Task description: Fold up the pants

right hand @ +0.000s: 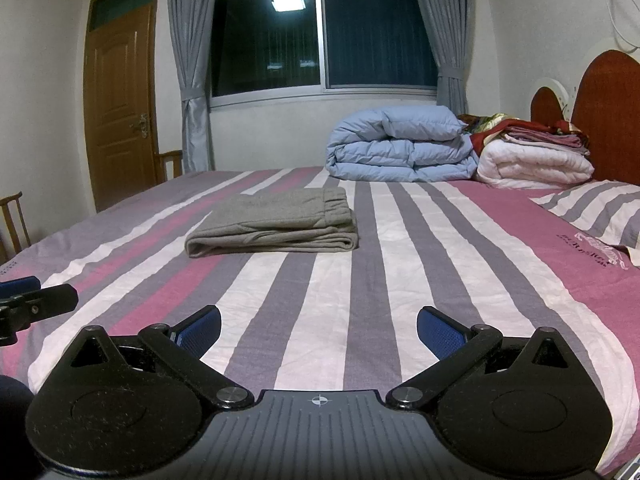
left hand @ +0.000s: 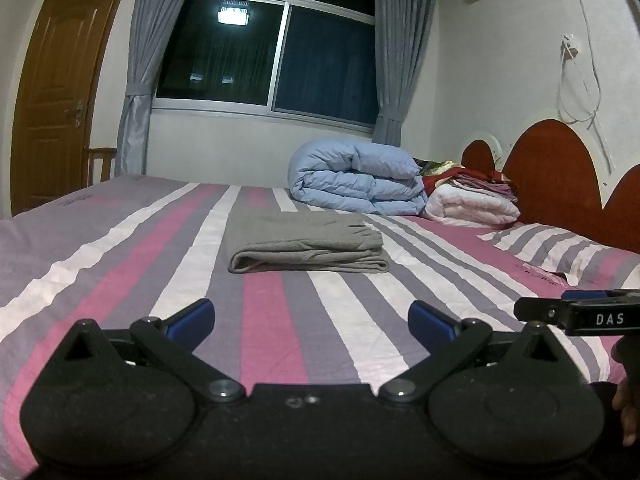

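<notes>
Nearest to me, my left gripper [left hand: 311, 318] hangs low over the striped bedsheet [left hand: 120, 280] with its blue-padded fingers spread wide and nothing between them; just to its right the black tip of the other tool pokes into view. My right gripper [right hand: 319, 326] is the same: fingers apart, empty, hovering above the sheet and touching no cloth. Farther out, well apart from both tools and near the middle of the bed, lie the grey pants [right hand: 276, 226]. From the right wrist view I can see they are stacked in a compact rectangle of several layers, the gathered elastic waistband on top toward the right end and a rounded fold at the left end. The edges line up fairly well, with only a few soft wrinkles along the near side. I judge the folding to be essentially done; what could remain, at most, is a light smoothing or squaring of the bundle, or nothing at all. Beyond the pants, toward the headboard, sits a folded blue duvet [right hand: 400, 144] beside a white quilt [right hand: 532, 166] with more bedding piled on it, and behind those the dark window [right hand: 320, 36].
</notes>
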Demonstrator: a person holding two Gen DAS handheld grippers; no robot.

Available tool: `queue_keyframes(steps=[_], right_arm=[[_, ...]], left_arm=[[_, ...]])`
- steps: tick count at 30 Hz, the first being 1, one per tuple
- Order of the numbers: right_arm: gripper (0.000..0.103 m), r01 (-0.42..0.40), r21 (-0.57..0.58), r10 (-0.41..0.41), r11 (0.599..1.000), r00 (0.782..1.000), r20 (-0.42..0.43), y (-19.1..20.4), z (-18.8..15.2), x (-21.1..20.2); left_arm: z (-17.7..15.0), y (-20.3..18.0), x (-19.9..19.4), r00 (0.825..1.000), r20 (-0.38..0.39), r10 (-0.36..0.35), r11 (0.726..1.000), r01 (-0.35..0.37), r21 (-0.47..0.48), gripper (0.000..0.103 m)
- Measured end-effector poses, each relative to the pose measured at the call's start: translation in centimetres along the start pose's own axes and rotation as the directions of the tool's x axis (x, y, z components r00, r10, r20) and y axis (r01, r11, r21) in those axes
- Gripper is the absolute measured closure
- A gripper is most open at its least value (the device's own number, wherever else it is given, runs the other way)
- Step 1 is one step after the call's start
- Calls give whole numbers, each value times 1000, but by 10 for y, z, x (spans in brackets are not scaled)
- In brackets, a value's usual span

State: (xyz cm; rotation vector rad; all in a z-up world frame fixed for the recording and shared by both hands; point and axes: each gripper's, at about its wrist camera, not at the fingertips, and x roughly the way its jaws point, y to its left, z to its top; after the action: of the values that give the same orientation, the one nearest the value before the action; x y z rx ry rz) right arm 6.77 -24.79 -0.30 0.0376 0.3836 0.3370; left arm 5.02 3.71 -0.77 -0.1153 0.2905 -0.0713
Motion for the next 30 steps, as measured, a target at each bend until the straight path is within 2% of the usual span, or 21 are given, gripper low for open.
queue_keyframes(steps=[20,30], right_arm=[[0,-1,-1,1,1000,1000,-2,-1,1,-1],[0,-2,-1,2,1000,1000,-1,-2,1,-1]], left_arm=[[6,-2,0,1000,7,-16,1000,16,-2,6],[10,-1,0,999,41,-12,1000,12,-6,7]])
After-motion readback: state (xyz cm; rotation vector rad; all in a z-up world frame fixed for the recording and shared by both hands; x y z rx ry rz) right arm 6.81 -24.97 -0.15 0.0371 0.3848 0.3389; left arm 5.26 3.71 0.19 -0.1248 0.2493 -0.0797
